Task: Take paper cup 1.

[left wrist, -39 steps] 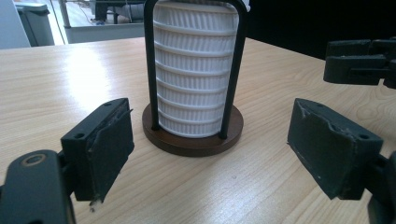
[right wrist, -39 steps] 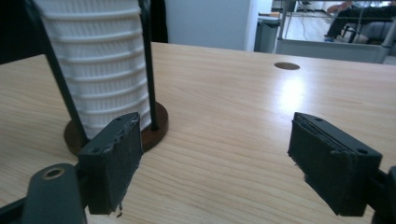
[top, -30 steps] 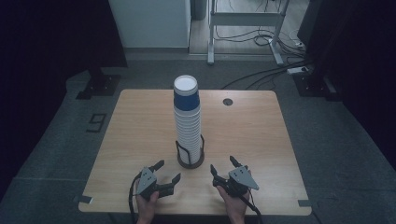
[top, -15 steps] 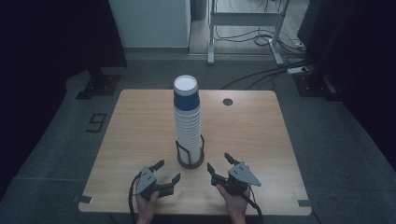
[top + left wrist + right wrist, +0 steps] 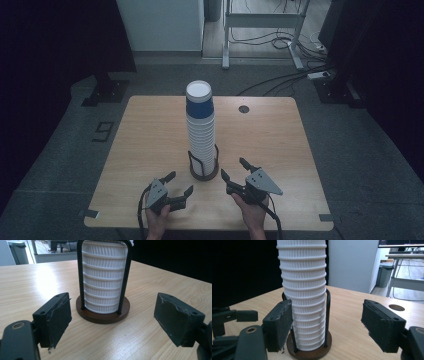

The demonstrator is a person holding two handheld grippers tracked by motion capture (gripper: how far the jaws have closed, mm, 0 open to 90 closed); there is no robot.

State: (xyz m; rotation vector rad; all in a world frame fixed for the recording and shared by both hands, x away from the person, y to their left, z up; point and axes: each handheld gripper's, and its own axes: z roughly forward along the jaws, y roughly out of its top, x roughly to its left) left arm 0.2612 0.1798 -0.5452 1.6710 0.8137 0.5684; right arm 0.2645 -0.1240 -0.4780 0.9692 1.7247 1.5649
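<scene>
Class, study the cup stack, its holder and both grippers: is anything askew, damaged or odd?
The stack of cups sits straight in its holder. Only oddity: the left gripper pads look frayed and ragged at their edges.

Ribbed white paper cups [image 5: 103,277]; glossy wood-grain table [image 5: 37,282]

Wood table [image 5: 150,145]; cup stack [image 5: 201,130] in holder [image 5: 204,170] at ctr, 6 o'clock side; grommet hole [image 5: 243,109] ~1 o'clock.
</scene>
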